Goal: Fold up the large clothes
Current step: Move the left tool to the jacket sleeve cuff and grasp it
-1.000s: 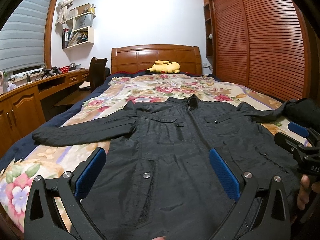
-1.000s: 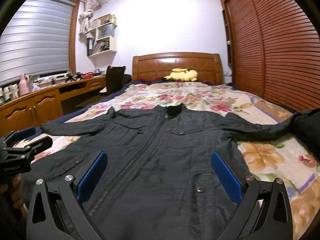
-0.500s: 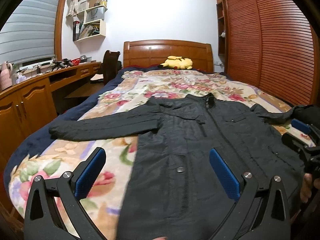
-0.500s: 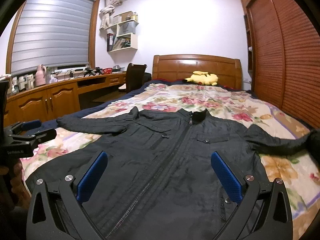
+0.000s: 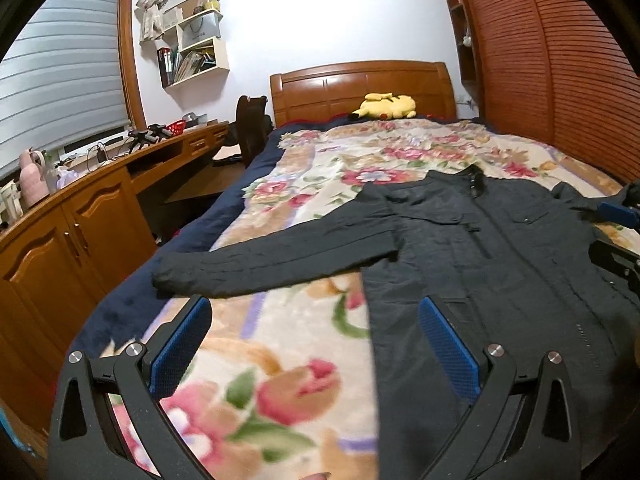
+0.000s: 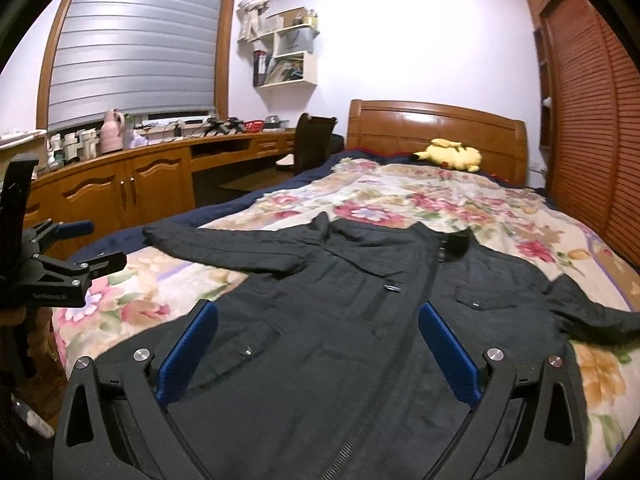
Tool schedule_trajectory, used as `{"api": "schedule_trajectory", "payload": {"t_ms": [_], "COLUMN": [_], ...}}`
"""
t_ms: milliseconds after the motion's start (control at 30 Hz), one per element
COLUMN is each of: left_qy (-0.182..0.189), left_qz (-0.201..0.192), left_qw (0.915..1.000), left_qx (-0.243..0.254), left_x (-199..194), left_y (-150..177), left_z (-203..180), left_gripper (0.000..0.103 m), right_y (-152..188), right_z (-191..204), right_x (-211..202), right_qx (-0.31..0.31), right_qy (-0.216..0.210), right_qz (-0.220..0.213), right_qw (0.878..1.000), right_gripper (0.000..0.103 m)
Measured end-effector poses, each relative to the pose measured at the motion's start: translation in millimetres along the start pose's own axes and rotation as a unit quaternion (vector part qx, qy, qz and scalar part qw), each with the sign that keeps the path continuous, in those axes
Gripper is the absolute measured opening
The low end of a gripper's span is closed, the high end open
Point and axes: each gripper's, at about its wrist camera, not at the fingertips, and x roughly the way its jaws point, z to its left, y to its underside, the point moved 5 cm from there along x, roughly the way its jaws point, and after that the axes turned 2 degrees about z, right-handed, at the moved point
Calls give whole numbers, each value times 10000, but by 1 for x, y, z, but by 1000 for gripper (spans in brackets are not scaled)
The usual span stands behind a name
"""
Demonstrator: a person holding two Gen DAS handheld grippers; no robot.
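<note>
Item: black jacket [image 6: 360, 320], zipped, front up, spread flat across the near half of the floral bedspread [image 5: 280, 360]. Both sleeves lie outstretched, left and right; the right cuff is out of view, apparently unfolded.
Left gripper [image 5: 316, 344]: jaws wide apart, empty.
Right gripper [image 6: 318, 348]: jaws wide apart, empty.
Progress: no fold made; all folding remains.

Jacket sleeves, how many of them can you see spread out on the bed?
2. The left sleeve stretches out toward the desk side of the bed. The right sleeve stretches toward the wardrobe side; its cuff runs out of view.
</note>
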Motion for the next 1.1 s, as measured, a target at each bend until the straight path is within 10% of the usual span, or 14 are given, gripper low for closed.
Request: {"api": "schedule_trajectory", "payload": {"t_ms": [933, 1100], "left_qy": [-324, -155], "left_qz": [1320, 1528], "left_qw": [9844, 9774], "left_qx": [-1119, -1451], "left_x": [145, 175], "left_y": [18, 16], "left_z": [192, 210], "left_gripper": [103, 79], "right_y": [0, -3], "right_z": [-51, -37], "right_x": [82, 78], "right_qx": [-112, -182], "right_qy": [-561, -553], "right_qz": [999, 1037], "right_qw": [9933, 9929], "right_gripper": [100, 100]}}
